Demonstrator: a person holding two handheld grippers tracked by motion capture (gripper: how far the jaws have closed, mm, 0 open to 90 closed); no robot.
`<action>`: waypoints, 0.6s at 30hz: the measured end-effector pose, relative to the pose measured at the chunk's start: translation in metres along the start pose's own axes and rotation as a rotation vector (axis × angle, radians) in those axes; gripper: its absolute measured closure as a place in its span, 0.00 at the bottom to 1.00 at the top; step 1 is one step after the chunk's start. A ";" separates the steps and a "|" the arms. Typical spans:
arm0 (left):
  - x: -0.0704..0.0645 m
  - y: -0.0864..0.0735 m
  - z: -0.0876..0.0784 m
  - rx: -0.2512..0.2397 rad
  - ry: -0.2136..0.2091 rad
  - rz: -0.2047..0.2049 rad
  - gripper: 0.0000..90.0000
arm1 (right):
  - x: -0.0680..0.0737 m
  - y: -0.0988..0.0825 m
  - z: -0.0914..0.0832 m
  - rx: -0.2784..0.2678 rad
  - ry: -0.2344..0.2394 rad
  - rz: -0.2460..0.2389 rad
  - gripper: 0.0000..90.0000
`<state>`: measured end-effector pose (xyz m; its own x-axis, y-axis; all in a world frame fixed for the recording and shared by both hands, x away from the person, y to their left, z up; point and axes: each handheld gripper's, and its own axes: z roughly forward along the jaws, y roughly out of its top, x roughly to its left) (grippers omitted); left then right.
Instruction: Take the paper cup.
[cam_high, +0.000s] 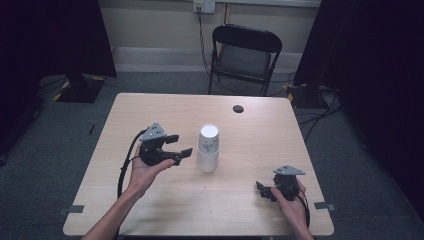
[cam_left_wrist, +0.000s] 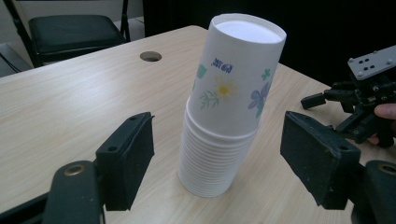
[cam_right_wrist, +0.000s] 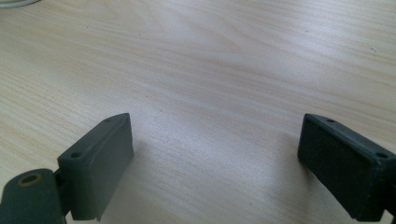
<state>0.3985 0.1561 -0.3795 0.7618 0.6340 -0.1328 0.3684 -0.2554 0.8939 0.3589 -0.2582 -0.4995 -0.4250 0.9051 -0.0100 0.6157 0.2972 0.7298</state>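
Our left tongs: open, beside cup stack, not touching | our right tongs: open, empty, low over table | stack: upside down, mid-table

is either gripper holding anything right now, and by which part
Nothing is held. The left gripper has its jaws open on either side of the stack of paper cups, clear of it. The right gripper is open over bare table.

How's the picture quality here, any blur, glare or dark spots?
High view: dim, with dark curtains at both sides and soft detail on the cup stack. Left gripper view: stack sharp, near fingers slightly soft. Right gripper view: pale sheen on the table, fingers casting soft shadows.
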 end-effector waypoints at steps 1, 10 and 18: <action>0.000 0.000 0.000 0.000 0.000 0.000 0.28 | 0.000 0.000 0.000 0.000 0.000 0.000 0.11; -0.007 0.017 0.020 -0.006 -0.021 0.076 0.23 | 0.000 0.000 0.000 0.000 0.000 0.000 0.11; -0.011 0.036 0.034 -0.010 -0.029 0.097 0.23 | 0.000 0.000 0.000 0.000 0.000 0.000 0.11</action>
<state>0.4213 0.1150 -0.3608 0.8086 0.5855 -0.0578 0.2872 -0.3071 0.9073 0.3589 -0.2582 -0.4995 -0.4251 0.9051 -0.0104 0.6155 0.2975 0.7298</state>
